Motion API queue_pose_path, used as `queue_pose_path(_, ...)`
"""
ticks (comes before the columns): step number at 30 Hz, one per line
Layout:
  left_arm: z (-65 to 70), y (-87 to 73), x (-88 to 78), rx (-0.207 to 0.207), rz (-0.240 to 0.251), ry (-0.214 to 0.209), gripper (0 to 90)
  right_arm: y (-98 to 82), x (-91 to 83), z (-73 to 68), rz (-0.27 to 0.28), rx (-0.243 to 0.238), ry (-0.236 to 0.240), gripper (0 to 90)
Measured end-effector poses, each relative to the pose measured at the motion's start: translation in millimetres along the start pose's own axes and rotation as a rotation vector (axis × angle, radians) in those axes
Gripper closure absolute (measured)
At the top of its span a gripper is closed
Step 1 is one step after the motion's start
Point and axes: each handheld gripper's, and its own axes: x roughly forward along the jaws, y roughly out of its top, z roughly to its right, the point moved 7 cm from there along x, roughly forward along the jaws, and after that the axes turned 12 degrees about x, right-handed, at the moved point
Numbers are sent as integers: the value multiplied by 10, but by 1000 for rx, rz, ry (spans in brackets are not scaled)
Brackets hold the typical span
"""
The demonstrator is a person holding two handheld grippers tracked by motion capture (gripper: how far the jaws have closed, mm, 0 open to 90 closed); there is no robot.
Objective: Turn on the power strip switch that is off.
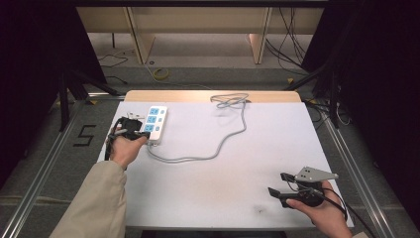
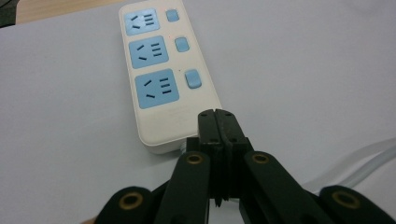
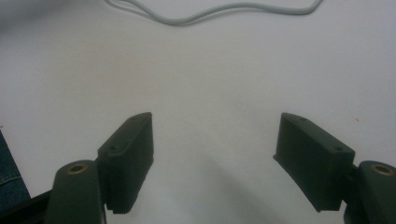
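The landmark here is the white plastic power strip with three blue sockets and three blue rocker switches (image 1: 155,123), lying at the far left of the white table top (image 1: 223,183). The left gripper (image 2: 218,114) sits at the strip's near end with its two black jaws pressed flat together and nothing between them; in the left gripper view the closed tips lie over the blank end of the casing, just short of the nearest blue switch (image 2: 192,79). The work looks like pressing that switch with the closed tips, used as a single blunt finger. To do it well, the tips should travel a little farther along the strip, centre on the rocker rather than on the socket beside it, and push straight down so the light casing neither tips nor slides. The pale grey cable (image 1: 218,144) leaves the strip's near end and curves off to its right, then loops to a coil by the table's far edge.

Well to the right of the strip, near the table's front corner, the right gripper (image 3: 212,161) is held with its jaws spread wide and empty above bare table.

Beyond the strip the room is dim: grey floor, pale wooden furniture legs, loose cables, black drapes at both sides.
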Motion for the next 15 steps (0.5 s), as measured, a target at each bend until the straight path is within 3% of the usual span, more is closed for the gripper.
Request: queue_pose_path(15,-23,83,113,-17,-2,-3,900,-2,0,4,2,4,1,282)
